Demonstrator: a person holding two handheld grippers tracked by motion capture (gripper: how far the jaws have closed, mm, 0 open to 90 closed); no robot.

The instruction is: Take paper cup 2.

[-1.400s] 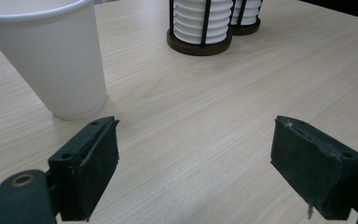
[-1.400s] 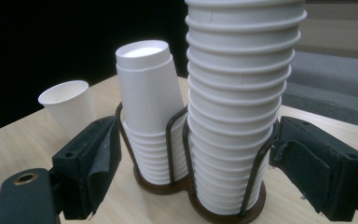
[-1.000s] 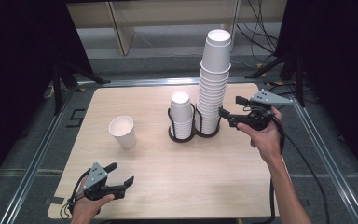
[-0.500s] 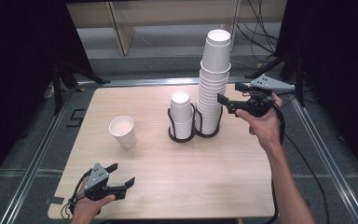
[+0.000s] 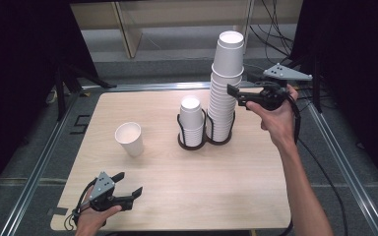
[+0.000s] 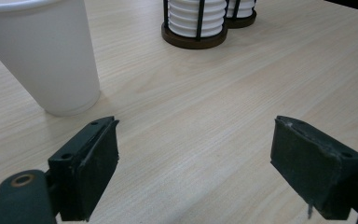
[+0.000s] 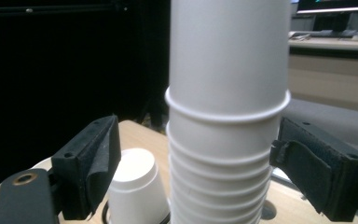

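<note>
The right gripper [image 5: 237, 93] is up high beside the tall stack of cups [image 5: 224, 88]. Its jaws are spread wide, one on each side of the stack, just under the rim of the top cup, and not touching it. The tall stack stands in a black wire holder [image 5: 204, 140] near the middle of the worktop [image 5: 226, 187]. A short stack of cups [image 5: 192, 120] stands in the holder too, right next to the tall one. A single white cup [image 5: 129, 138] stands alone, further left. The left gripper [image 5: 128, 189] rests low at the near edge of the worktop. Its jaws are spread too and hold nothing.
</note>
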